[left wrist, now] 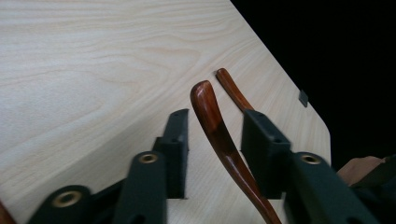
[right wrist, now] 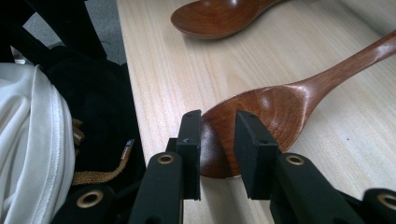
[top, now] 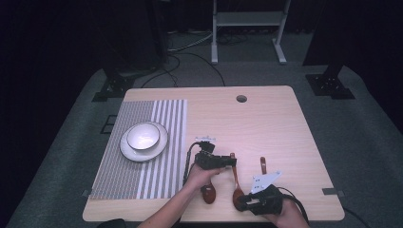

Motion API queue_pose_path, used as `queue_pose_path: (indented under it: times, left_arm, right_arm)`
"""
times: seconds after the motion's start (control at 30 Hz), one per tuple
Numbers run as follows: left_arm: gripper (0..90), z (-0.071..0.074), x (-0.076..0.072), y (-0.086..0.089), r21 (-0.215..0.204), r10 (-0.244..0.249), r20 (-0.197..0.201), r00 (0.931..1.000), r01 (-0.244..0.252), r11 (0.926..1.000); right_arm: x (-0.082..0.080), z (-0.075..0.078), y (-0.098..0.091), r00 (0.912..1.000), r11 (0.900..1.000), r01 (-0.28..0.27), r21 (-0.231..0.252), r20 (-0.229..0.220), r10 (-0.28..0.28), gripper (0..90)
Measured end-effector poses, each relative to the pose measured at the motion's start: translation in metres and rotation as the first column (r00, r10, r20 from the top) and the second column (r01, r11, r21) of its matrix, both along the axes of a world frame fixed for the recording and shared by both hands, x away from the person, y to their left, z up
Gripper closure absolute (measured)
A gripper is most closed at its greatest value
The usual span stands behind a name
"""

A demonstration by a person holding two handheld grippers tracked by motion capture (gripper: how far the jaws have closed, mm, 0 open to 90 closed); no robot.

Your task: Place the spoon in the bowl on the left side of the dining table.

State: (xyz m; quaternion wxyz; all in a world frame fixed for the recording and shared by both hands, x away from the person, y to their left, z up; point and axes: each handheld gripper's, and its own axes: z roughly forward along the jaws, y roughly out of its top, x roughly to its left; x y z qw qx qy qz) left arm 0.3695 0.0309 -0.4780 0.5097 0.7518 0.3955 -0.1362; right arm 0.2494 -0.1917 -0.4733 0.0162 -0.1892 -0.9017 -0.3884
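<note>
white bowl (top: 143, 136) sits on a plate (top: 159, 147), nothing inside.

A pale wooden worktop (top: 266, 123) sits here, small round hole (top: 241, 99) near its far edge. On its left lies a grey striped placemat (top: 142, 156); a white bowl (top: 143, 136) rests on a white plate (top: 138, 153) there. Beyond, cables (top: 185, 52) trail across grey carpet toward a white stand (top: 247, 23).

Setting: a darkened lab or recording studio. Indicators: a light wooden table (top: 266, 118) with a cable port hole (top: 241, 99) stands on grey carpet (top: 370, 128); black stand bases (top: 330, 85) flank it; loose cables (top: 185, 52) run across the floor; a white metal frame (top: 249, 28) stands behind; surroundings are black.
</note>
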Motion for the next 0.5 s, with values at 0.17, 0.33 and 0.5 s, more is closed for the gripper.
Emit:
queue_pose_path:
  times: [0.17,0.33,0.5]
  left_arm:
    - [71.5,0.0008,0.0009,0.0004,-0.029,-0.004,-0.014,0.9999,0.004,0.9996]
    - [75.0,-0.0013,0.0023,0.002,-0.09,-0.012,-0.041,0.9991,0.008,0.9959]
    - [78.5,-0.0033,0.0028,0.0022,-0.153,-0.018,-0.074,0.9971,0.007,0.9882]
  right_arm:
    - [-0.0002,0.0001,-0.0001,1.0,1.0,0.002,0.0,-0.003,-0.001,69.9]
    - [-0.001,0.0005,0.0,1.0,1.0,0.002,-0.002,0.0,-0.002,69.2]
    - [-0.0009,0.0007,-0.0005,1.0,1.0,0.0,0.002,-0.004,0.0,68.0]
